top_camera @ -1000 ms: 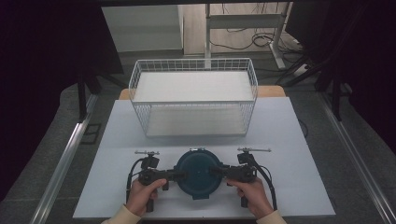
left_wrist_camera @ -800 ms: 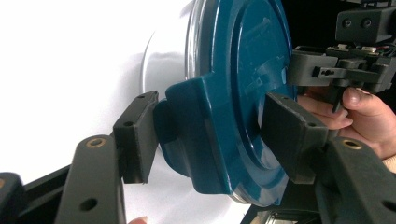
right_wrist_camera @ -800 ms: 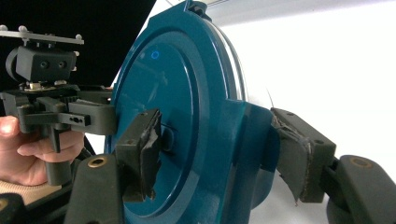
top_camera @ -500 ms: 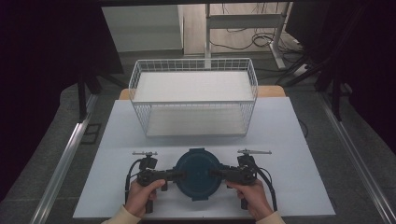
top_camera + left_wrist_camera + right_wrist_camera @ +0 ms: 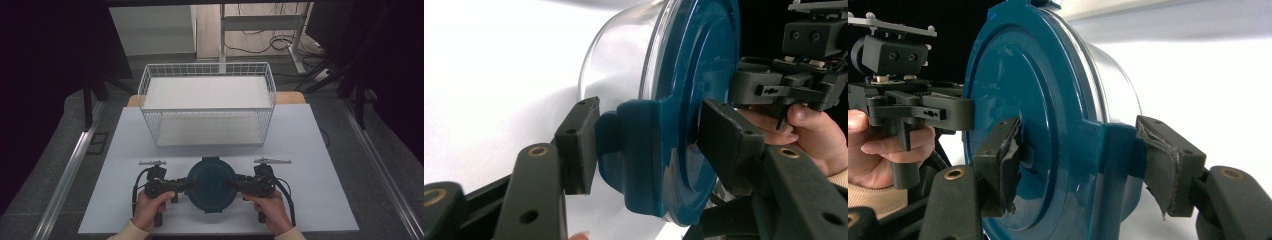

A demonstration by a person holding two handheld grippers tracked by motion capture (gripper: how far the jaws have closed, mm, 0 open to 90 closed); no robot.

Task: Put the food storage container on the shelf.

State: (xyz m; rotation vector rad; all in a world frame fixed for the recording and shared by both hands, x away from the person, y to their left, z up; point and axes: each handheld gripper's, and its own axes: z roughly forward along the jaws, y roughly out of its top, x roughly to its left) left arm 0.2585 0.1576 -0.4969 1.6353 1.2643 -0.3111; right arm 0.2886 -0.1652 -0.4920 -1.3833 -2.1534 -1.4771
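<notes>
At lower centre of the high view, the left gripper (image 5: 186, 186) has just been closing and now pinches a latch tab of the blue-lidded container (image 5: 211, 184); the right gripper (image 5: 231, 183) clamps the opposite tab, so both sides seem gripped for lifting.

Left tool (image 5: 644, 145): jaws have just been closing onto the blue lid's (image 5: 694, 100) clip; pads now press it.

No legible text, label, brand, number or sign on any surface here.
</notes>
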